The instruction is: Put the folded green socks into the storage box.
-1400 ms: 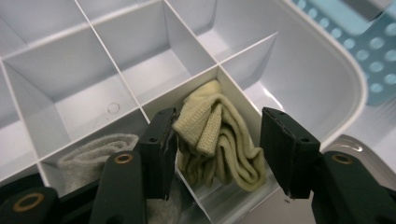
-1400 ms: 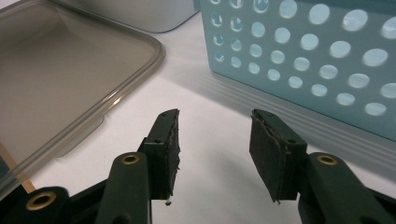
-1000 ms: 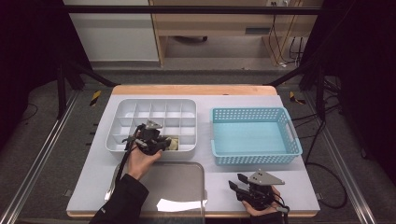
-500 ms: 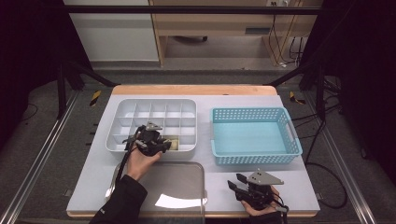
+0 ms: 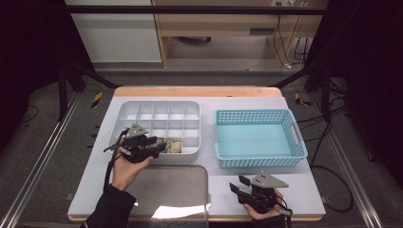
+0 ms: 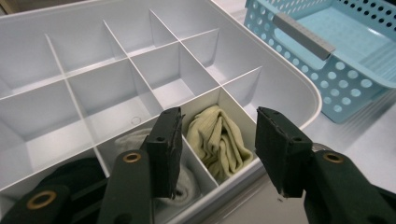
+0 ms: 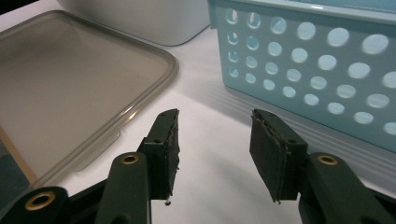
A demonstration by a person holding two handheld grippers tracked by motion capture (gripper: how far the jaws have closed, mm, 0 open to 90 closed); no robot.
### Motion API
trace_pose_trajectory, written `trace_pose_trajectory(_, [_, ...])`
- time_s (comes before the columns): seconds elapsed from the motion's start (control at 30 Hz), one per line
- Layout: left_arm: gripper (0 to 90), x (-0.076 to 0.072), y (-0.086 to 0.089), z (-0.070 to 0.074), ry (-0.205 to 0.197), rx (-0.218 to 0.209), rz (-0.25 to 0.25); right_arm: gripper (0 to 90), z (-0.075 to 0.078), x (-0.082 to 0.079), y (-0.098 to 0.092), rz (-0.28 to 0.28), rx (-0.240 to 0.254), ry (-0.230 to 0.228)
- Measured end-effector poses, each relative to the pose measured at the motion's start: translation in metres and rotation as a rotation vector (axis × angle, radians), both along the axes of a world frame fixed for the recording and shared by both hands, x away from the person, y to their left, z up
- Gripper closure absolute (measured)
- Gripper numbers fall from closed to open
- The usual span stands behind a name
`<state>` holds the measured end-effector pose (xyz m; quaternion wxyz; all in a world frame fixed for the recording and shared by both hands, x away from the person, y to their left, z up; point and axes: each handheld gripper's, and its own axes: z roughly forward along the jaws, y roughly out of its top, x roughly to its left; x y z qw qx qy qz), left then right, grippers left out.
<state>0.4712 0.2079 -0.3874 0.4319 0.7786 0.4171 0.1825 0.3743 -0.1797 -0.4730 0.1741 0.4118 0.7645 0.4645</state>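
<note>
Olive socks [image 6: 219, 140], folded into a bundle, lie in the near-row compartment of the white divided organizer [image 5: 142, 107], the second one in from the corner closest to the blue basket [image 5: 259, 137]. My left hand-held gripper [image 6: 217, 149] hangs just above that compartment, its jaws having just been opening; the bundle sits below and between them, untouched by either pad. In the next compartment along the organizer's near row, away from the basket, lies a white bundle [image 6: 187, 179], and beyond that one a dark bundle [image 6: 79, 175]. The organizer's remaining compartments show bare white floors. From the high view, my left hand [image 5: 128, 168] holds its hand-held gripper [image 5: 159, 146] over the organizer's near edge. A clear lid [image 5: 173, 190] lies flat on the desk [image 5: 209, 107] just in front of the organizer. My right hand-held gripper [image 7: 215, 140] rests low over the desk, off the organizer's near corner and in front of the basket, with the lid's rounded corner to one side; its jaws stand apart with only bare desk between them. The basket stands just beside the organizer, apart from it.
</note>
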Motion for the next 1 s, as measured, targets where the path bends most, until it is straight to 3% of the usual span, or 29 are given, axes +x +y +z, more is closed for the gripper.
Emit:
trace_pose_trajectory(0.17, [48.3,-0.022,0.02,0.004,-0.045,-0.038,-0.014,50.2,0.001,0.0,0.005,0.009,0.001,-0.003])
trace_pose_trajectory(0.43, [46.2,-0.058,0.053,0.002,-0.086,-0.049,-0.002,47.0,0.004,-0.002,0.013,0.03,0.001,-0.009])
trace_pose_trajectory(0.7, [44.5,-0.082,0.077,-0.014,-0.083,-0.068,0.033,45.2,0.005,-0.002,0.023,0.047,0.001,-0.016])
trace_pose_trajectory(1.0, [43.8,-0.091,0.095,-0.042,-0.046,-0.083,0.053,44.6,0.003,-0.002,0.027,0.071,0.025,-0.016])
